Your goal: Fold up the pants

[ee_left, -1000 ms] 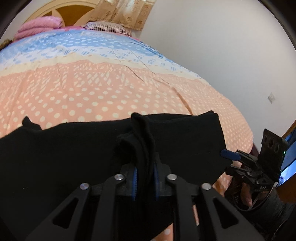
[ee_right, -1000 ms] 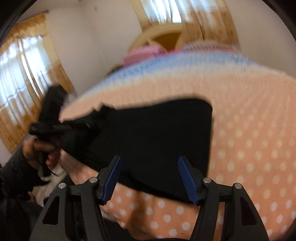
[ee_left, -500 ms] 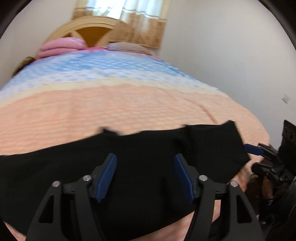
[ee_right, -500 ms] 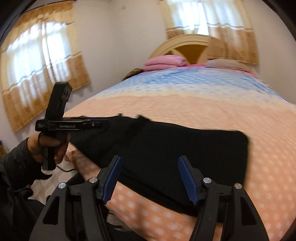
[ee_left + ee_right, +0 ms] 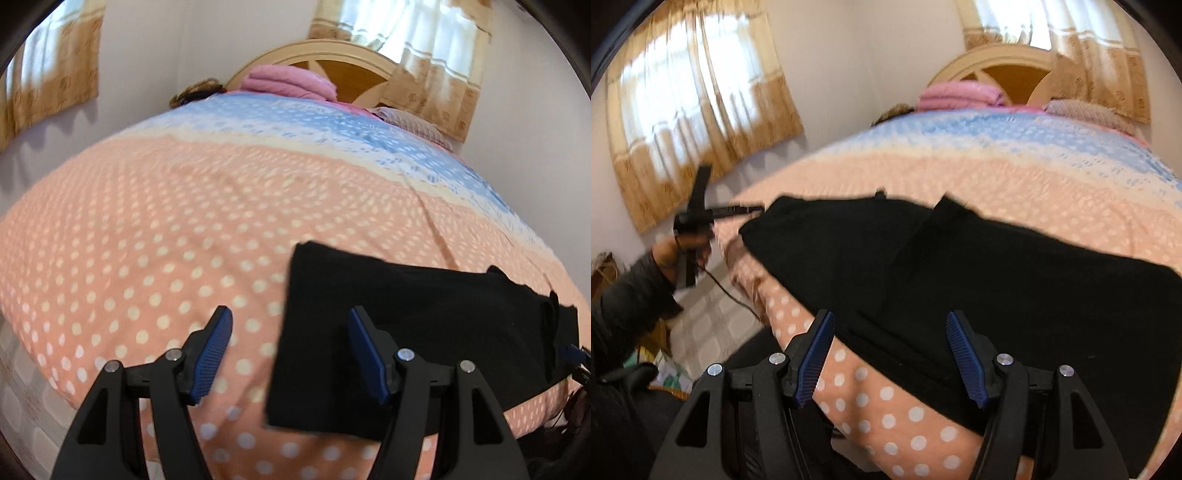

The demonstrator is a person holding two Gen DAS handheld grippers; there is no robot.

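Two grippers, left gripper [image 5: 291,354] and right gripper [image 5: 890,358], both spread wide, holding nothing, poised for regrasping. Beyond, black pants [image 5: 979,280] flat along near bed [image 5: 155,221] edge, ready for folding. Farthest, pink pillows [image 5: 291,81].

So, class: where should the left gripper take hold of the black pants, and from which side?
Probably the near left corner of the black pants, approached from its open left side: that straight edge lies flat on the bedspread, just ahead of the open left gripper.
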